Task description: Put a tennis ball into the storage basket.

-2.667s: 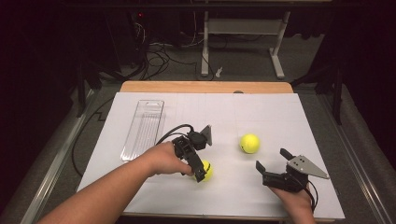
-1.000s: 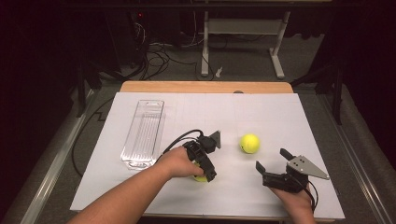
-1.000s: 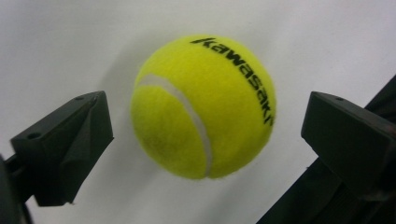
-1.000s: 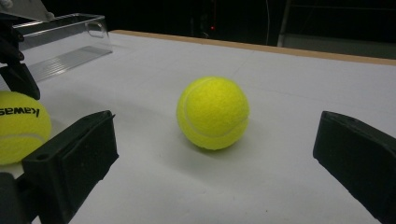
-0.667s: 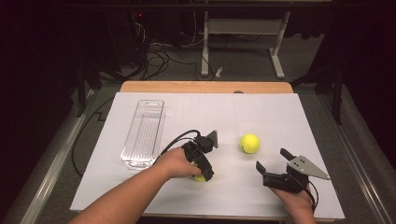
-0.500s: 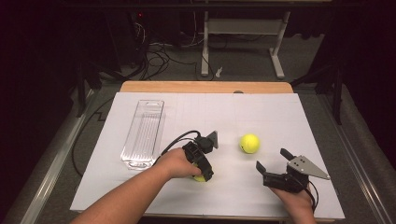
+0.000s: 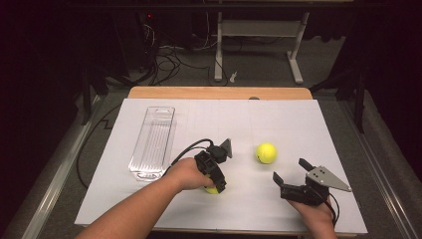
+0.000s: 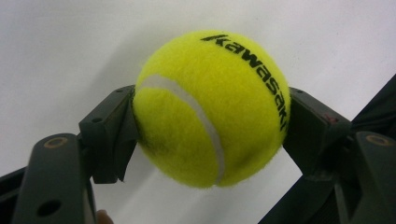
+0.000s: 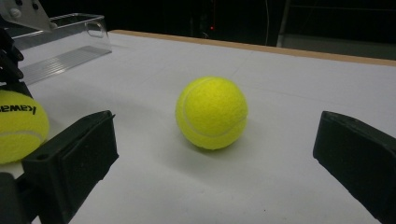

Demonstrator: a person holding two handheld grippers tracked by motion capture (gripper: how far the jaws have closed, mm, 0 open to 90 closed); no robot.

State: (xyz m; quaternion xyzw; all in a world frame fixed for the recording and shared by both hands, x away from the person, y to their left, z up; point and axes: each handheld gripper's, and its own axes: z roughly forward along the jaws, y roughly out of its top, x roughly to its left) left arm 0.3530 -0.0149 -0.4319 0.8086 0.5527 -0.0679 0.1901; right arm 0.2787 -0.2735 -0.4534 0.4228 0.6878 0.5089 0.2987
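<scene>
- A yellow tennis ball (image 8: 211, 108) sits on the white table (image 7: 298, 124), clamped by the left gripper (image 7: 215, 180).
- To lift cleanly, squeeze evenly across its middle.
- The right gripper (image 7: 292, 175) rests wide open, empty, facing a second ball (image 9: 211, 112).

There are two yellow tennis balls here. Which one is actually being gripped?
The tennis ball with "Kawasaki" printed on it, near the table's front edge: the left gripper has a jaw pressed on each side. The other ball lies free, ahead of the open right gripper.

Blk grippers (image 7: 217, 186), cables, grey triangular plates w/ screws.
</scene>
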